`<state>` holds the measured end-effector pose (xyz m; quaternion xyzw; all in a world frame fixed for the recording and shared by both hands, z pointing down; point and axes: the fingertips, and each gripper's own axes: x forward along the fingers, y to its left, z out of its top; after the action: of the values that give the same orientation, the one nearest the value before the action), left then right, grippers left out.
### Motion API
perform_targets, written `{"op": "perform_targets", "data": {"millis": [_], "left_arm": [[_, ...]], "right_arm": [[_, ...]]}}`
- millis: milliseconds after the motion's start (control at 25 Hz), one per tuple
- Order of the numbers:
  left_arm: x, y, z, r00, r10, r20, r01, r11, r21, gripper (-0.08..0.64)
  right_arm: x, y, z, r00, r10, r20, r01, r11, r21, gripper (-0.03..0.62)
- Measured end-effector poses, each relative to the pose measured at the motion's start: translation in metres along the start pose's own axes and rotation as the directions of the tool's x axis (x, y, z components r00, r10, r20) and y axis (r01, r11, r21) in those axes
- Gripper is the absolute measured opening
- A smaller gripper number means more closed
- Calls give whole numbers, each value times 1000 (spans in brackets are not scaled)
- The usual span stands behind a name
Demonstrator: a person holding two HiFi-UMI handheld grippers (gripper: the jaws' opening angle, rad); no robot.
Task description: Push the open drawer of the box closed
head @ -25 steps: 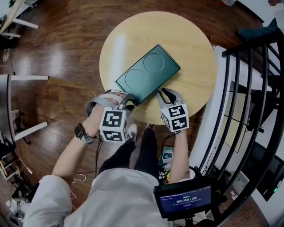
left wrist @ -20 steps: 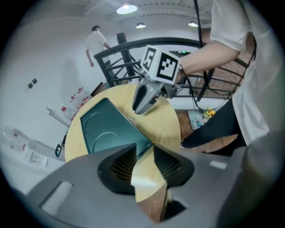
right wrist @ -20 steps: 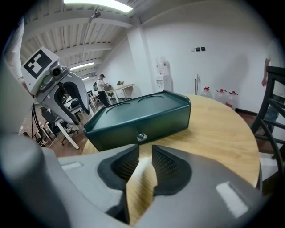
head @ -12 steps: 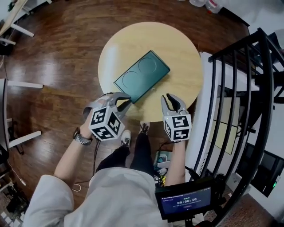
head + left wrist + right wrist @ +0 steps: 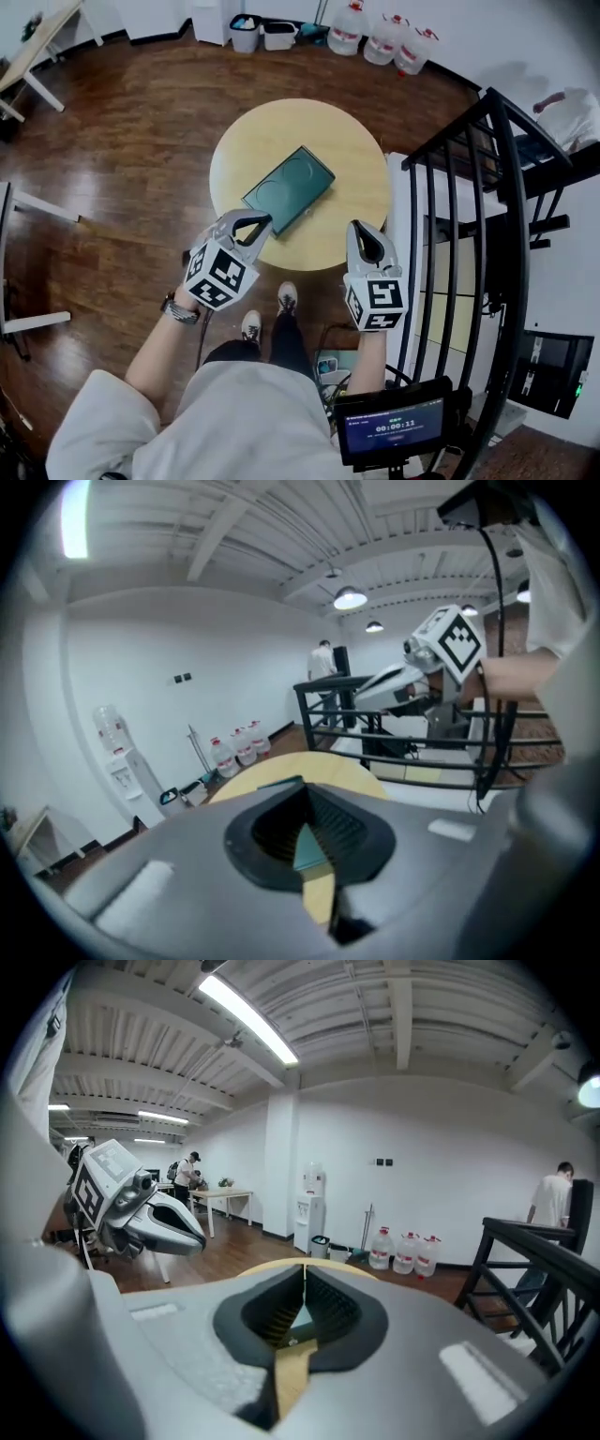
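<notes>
A dark green box with two circles on its lid lies on the round wooden table. In the head view I see no drawer sticking out of it. My left gripper hovers off the box's near left corner, apart from it. Its jaws have just been closing and stand shut with nothing between them. My right gripper hangs over the table's near right edge; its jaws also have just been closing on nothing. In the left gripper view the box shows through the jaw loop. The right gripper view has the left gripper at its left.
A black stair railing stands close on the right of the table. Water bottles and bins line the far wall. The person's shoes are under the table's near edge. A small screen sits at the bottom.
Both grippers have lifted off the box's near end and drawn back from it, and their jaws went from open to shut. The head view now takes in more of the room.
</notes>
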<state>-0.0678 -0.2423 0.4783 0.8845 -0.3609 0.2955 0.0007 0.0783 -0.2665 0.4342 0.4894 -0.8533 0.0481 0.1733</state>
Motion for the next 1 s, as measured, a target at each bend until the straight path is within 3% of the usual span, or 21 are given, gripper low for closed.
{"op": "perform_targets", "data": {"millis": [120,400,760,1000], "left_arm": [[-21,10,18,994,80,80,-79,997,-12,8],[-69,23,65,962,117,247,-102,992,-76,8],[-91,29,85,918,175,356,-99,970,-224,8],[-102,19,90,905,198,377,-106,963,-249,8]], "right_arm": [[-23,11,24,998,-32,52,33,999,-9,6],[-70,23,67,982,-111,155,116,993,-24,5],[-93,14,78,966,-126,225,115,991,62,4],[-106,14,90,957,-117,263,105,993,60,3]]}}
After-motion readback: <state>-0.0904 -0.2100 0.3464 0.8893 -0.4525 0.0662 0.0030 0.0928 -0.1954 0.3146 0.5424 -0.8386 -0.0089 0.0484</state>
